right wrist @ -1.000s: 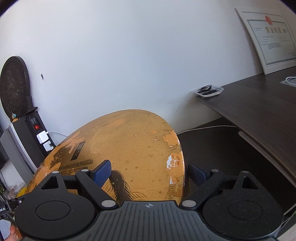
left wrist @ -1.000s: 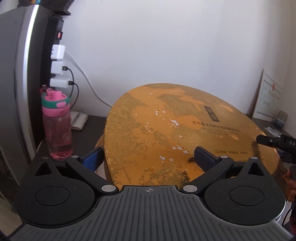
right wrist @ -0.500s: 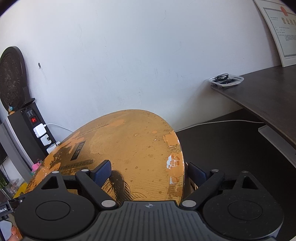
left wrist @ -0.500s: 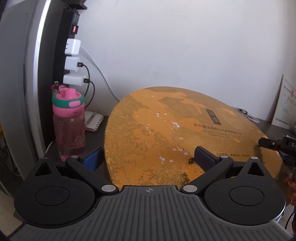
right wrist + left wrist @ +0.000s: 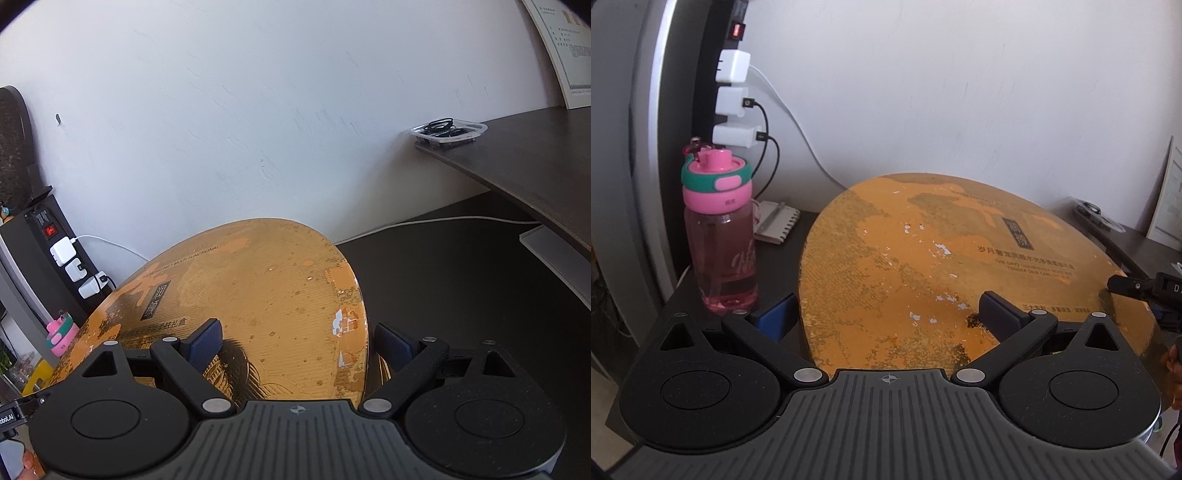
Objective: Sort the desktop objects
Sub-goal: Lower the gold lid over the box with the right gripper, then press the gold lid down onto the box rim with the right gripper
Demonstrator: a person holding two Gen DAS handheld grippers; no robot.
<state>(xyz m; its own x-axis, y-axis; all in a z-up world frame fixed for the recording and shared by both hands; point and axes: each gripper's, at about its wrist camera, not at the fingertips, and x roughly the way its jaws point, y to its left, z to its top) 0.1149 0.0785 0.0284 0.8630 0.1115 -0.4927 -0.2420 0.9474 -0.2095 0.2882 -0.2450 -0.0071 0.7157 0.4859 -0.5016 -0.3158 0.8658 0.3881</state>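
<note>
A round golden gift box [image 5: 923, 258] with a worn printed lid is carried between both grippers. My left gripper [image 5: 886, 317] is shut on its left rim, with one blue pad outside the edge and the other on the lid. My right gripper [image 5: 295, 343] is shut on the opposite rim of the box [image 5: 258, 295], one pad on the lid and one beyond the edge. Part of the right gripper [image 5: 1145, 288] shows at the box's far side in the left wrist view. The underside of the box is hidden.
A pink water bottle [image 5: 718, 236] stands on a dark surface by a black power strip [image 5: 733, 92] with white chargers. A spiral notebook [image 5: 775, 221] lies behind it. The dark desk [image 5: 535, 158] at the right bears a clear tray [image 5: 448, 129] of cables and a framed certificate [image 5: 565, 48].
Both grippers have carried the box lower and toward the bottle and power strip, which now look nearer. The desk has slid to the right in the right wrist view. Neither grip has changed.
</note>
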